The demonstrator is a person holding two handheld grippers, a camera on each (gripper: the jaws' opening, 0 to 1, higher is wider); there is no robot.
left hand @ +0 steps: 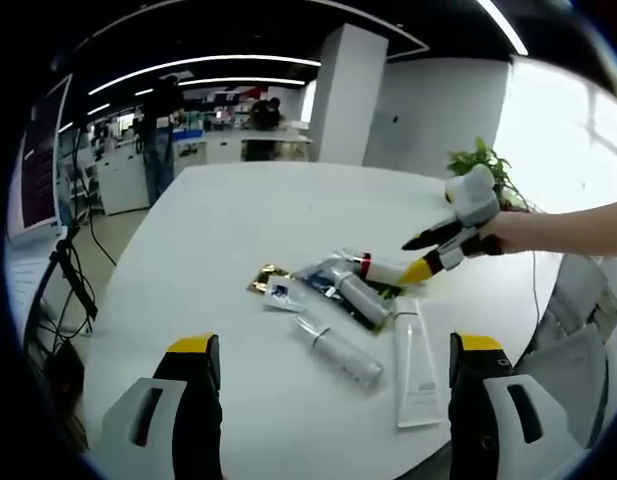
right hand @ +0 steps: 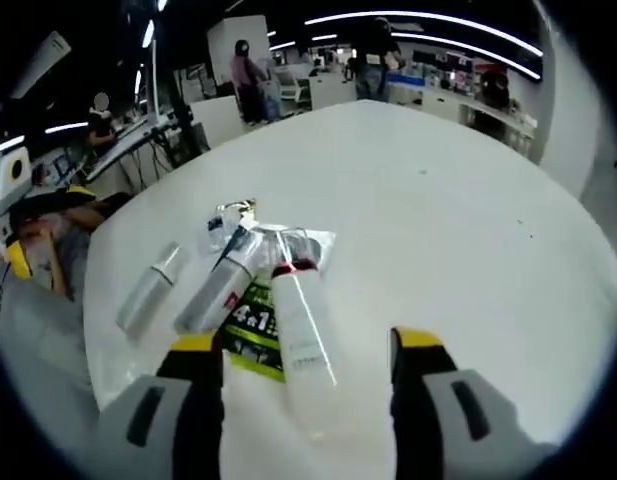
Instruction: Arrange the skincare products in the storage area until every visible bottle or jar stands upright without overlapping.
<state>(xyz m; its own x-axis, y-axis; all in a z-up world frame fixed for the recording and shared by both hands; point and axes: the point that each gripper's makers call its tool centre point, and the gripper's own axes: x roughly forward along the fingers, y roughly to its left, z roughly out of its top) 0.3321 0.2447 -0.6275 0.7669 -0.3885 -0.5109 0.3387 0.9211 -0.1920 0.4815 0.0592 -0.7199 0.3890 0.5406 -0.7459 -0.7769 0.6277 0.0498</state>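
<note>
Right hand-held gripper [right hand: 303,350] spread around white bottle [right hand: 300,330], green packet [right hand: 250,325] beneath, left hand-held gripper [left hand: 333,358] released

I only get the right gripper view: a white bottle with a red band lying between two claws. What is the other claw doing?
Observer: The left gripper is open and holds nothing, back from the pile.
Operator: Is anything lying there that I miss?
Observer: A white tube lies flat beside the clear bottle.
Operator: And further off?
Observer: A green plant stands behind the right gripper.
</note>
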